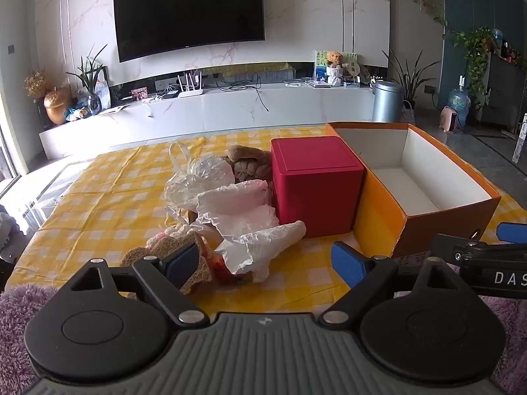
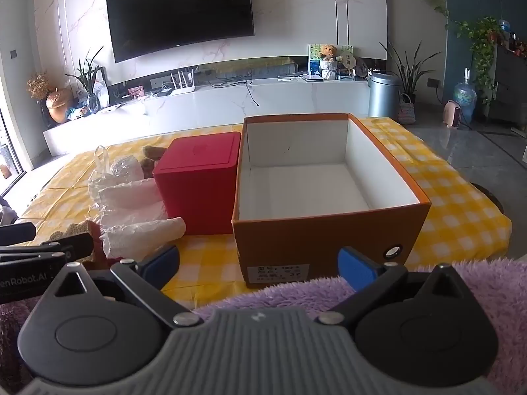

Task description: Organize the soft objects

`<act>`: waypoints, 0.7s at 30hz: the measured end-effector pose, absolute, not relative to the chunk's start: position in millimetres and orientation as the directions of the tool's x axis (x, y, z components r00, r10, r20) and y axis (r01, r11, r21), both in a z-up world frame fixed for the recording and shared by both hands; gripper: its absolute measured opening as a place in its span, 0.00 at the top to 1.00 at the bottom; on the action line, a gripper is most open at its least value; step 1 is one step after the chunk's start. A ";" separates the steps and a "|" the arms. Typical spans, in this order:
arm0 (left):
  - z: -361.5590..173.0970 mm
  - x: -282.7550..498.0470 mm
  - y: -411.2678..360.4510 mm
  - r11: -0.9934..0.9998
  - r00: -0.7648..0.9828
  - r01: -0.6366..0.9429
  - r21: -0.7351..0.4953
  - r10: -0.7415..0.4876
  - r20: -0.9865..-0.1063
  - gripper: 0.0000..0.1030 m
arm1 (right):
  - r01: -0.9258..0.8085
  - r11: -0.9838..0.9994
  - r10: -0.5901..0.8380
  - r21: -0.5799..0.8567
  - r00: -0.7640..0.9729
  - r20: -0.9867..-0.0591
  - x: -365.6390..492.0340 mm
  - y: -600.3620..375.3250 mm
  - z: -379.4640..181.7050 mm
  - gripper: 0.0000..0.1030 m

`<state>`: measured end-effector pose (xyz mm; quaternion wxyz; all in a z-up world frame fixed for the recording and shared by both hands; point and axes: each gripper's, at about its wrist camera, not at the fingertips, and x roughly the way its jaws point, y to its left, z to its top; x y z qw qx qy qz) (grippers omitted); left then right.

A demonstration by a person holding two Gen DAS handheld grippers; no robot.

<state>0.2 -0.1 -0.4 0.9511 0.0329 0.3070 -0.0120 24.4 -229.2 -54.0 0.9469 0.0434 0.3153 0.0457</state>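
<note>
Left wrist cam first: the left claw (image 1: pixel 265 265) is spread wide with nothing between its blue pads, hanging low over the near edge of the desk (image 1: pixel 98 191), which has a yellow checked cloth on it. Right ahead sits the pile of soft stuff: crinkly white plastic bags (image 1: pixel 240 210), a clear bag (image 1: pixel 204 172) behind them, a brown plush toy (image 1: pixel 247 163) at the back touching the red box (image 1: pixel 314 186), and a brownish knitted piece (image 1: pixel 174 250) nearest the left pad. The orange cardboard box (image 1: pixel 388 217) stands open just right of the red one, nothing inside it. Fuzzy purple fabric (image 1: pixel 16 312) lies along the near edge.

Right wrist cam: the right claw (image 2: pixel 258 265) is also wide apart, holding nothing, pointed at the near wall of the orange box (image 2: pixel 316 240). The red box (image 2: pixel 201 184) is up against its left side, with the white bags (image 2: pixel 138 217) left of that. Purple fabric (image 2: pixel 477 283) is under the claw, and the other claw's black body pokes in at the left edge.
</note>
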 end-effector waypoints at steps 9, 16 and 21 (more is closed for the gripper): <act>2.0 -2.4 0.1 0.997 0.813 0.047 0.053 -0.007 -0.583 0.00 | -0.043 0.993 0.103 0.113 0.793 -0.601 24.3 -231.4 -55.0 0.02; 1.5 -1.3 -1.1 0.997 0.809 0.049 0.055 -0.007 -0.588 0.00 | -0.037 0.994 0.091 0.101 0.785 -0.612 24.6 -229.3 -57.2 0.02; -0.9 -4.6 -4.4 0.997 0.810 0.053 0.058 -0.009 -0.587 0.00 | -0.032 0.995 0.087 0.099 0.782 -0.617 24.8 -229.7 -58.0 0.02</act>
